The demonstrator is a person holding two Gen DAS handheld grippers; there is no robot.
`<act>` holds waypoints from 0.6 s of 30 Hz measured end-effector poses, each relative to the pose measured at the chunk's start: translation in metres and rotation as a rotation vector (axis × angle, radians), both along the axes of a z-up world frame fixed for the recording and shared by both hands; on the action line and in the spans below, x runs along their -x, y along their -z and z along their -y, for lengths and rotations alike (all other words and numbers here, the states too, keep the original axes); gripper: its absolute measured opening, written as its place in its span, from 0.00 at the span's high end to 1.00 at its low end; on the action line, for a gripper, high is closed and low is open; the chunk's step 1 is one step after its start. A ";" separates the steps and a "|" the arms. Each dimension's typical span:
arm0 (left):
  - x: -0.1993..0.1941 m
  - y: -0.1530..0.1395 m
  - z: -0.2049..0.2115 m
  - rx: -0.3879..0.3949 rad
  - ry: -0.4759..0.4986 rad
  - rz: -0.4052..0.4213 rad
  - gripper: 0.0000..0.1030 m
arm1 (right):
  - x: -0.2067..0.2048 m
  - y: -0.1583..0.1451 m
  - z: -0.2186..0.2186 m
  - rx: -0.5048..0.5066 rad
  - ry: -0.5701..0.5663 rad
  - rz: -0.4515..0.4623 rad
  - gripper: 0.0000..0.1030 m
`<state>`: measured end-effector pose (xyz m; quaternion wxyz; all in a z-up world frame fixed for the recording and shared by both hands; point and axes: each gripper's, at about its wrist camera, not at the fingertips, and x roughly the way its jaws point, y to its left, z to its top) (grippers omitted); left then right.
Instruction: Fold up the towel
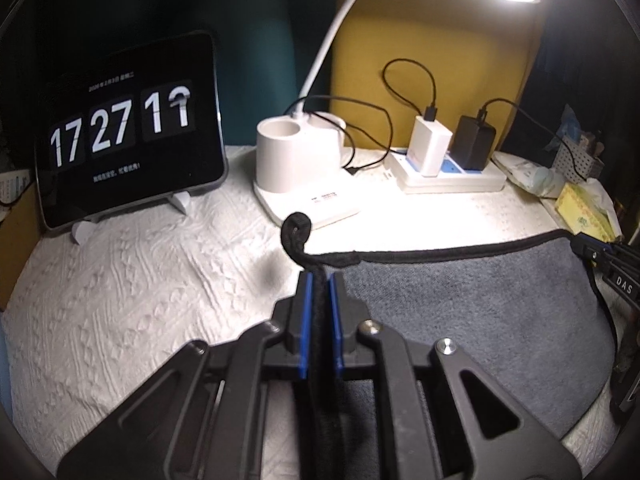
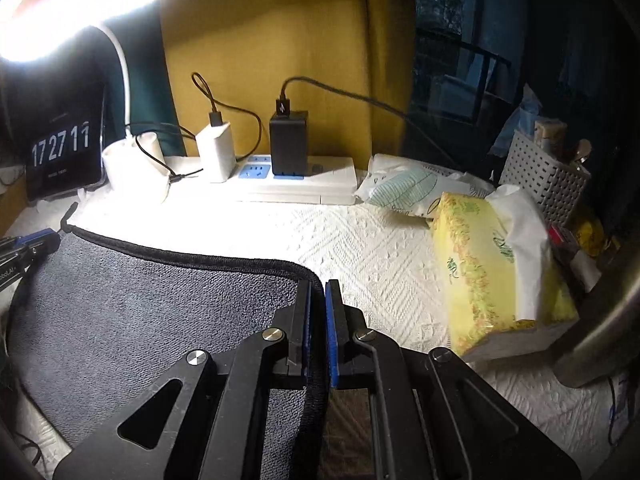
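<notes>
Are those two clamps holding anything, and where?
Both grip the grey towel: left tool on its black-trimmed left corner, right tool on its right corner.

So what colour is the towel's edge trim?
Black trim on the grey towel, clearest in the right wrist view.

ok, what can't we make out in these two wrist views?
- Towel near edge: both views, hidden under the gripper bodies.
- Left gripper in right view: cut off by the left frame edge.
- Clock small text: left view, too small; last digit mid-flip.
- Lamp head: both views, blown out by glare.
- Basket contents: right view, dark and blurred.
</notes>
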<state>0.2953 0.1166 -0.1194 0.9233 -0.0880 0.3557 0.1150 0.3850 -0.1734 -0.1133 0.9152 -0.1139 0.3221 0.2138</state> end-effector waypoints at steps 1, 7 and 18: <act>-0.002 0.002 -0.001 0.009 0.000 -0.008 0.91 | -0.002 0.002 -0.001 0.002 0.001 -0.005 0.92; -0.014 0.013 -0.007 0.034 -0.003 -0.058 0.91 | -0.014 0.016 -0.006 0.014 0.007 -0.035 0.92; -0.024 0.022 -0.013 0.062 -0.008 -0.115 0.90 | -0.030 0.031 -0.009 0.033 0.020 -0.123 0.92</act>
